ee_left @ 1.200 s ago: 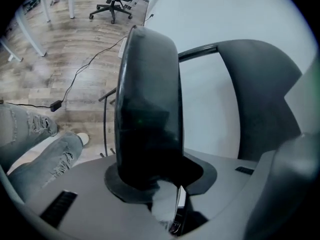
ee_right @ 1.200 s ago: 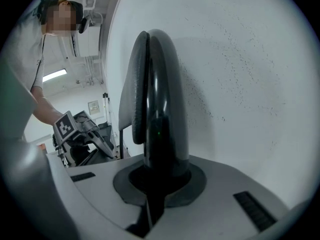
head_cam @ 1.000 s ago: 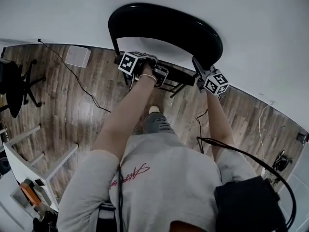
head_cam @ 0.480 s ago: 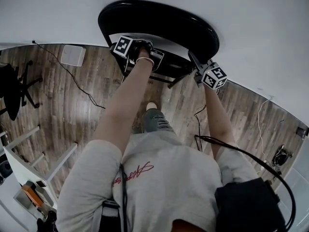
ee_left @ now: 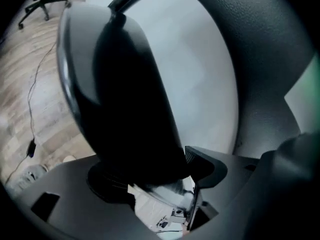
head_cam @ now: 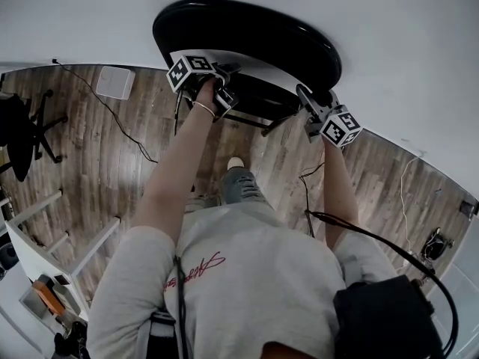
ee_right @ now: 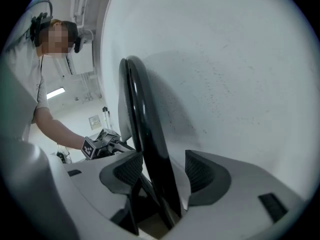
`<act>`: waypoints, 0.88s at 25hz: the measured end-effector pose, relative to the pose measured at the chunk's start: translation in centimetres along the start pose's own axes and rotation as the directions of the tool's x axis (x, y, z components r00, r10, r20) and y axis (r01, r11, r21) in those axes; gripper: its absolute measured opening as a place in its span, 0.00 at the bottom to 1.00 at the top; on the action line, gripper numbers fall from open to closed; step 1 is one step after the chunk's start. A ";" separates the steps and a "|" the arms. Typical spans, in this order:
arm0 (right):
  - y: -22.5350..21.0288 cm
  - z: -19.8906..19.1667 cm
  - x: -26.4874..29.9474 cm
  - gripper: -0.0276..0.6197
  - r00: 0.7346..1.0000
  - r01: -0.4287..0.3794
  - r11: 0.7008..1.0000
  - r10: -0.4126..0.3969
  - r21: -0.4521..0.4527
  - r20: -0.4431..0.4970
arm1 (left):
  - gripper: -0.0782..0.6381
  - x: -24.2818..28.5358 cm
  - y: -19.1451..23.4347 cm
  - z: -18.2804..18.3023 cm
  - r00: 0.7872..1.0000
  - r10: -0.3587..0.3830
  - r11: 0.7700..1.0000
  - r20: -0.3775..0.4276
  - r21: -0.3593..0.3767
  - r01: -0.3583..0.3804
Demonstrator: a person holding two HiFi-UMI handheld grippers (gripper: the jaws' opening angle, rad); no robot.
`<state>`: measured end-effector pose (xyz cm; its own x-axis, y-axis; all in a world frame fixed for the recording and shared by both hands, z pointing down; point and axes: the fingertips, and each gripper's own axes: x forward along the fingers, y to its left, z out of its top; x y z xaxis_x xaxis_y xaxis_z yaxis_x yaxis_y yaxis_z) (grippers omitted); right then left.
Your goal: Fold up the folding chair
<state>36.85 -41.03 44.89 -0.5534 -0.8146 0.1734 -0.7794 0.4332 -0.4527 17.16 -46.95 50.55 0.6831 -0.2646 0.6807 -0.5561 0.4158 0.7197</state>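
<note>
Looking down from the head view, I see the black folding chair [head_cam: 247, 28] standing against the white wall [head_cam: 397, 43], its rounded dark top arching just above both grippers. The left gripper [head_cam: 223, 97] meets the chair's left side, below that arch. In its own view a broad black part of the chair fills the space between the jaws. One ribbed pad [ee_left: 200, 165] presses against it and the other pad is covered by the dark mass, so I read this gripper as clamped on the chair.

The right gripper [head_cam: 310, 105] sits at the chair's right side, under the arch's right end. In its view the jaws stand apart with the chair's thin black rim [ee_right: 150, 154] running upright between them. The rim touches the left pad [ee_right: 125, 171], and a pale gap separates it from the right pad [ee_right: 198, 171]. So this gripper straddles the rim without pinching it.

Left of the chair on the wooden floor [head_cam: 90, 170] lie a white box [head_cam: 114, 82] and a thin cable [head_cam: 123, 129]. An office chair [head_cam: 22, 126] stands well apart from them.
</note>
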 end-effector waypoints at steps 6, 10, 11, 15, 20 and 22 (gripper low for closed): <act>2.2 -1.4 -5.9 0.42 0.990 0.111 0.992 -0.116 0.061 0.082 | 0.64 -4.4 1.8 -0.4 0.987 -0.149 0.972 -0.053 0.177 0.156; 6.5 0.0 -8.1 0.42 0.977 0.211 0.955 -0.199 -0.207 0.077 | 0.63 -10.3 4.2 -3.3 0.979 -0.204 0.921 0.000 0.339 0.192; 8.2 0.8 -7.9 0.42 0.980 0.201 0.934 -0.189 -0.294 0.068 | 0.63 -12.0 4.1 -4.4 0.971 -0.237 0.889 0.019 0.408 0.209; 17.7 5.1 -6.5 0.11 0.988 0.107 0.881 -0.041 -0.461 0.150 | 0.27 -18.8 1.7 -7.7 0.909 -0.386 0.734 0.157 0.650 0.199; 29.4 7.2 -5.9 0.09 0.970 0.127 0.849 0.001 -0.512 0.243 | 0.17 -28.4 -2.9 -10.3 0.715 -0.642 0.513 0.276 0.848 0.134; 33.8 6.2 -6.7 0.09 0.968 0.144 0.839 -0.010 -0.525 0.250 | 0.16 -32.4 -3.4 -12.1 0.640 -0.714 0.423 0.284 0.903 0.071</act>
<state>16.07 -23.31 23.02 -0.4546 -0.8895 -0.0459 -0.8877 0.4483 0.1047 2.62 -29.29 24.39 0.6997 -0.7134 -0.0392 -0.6146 -0.6290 0.4761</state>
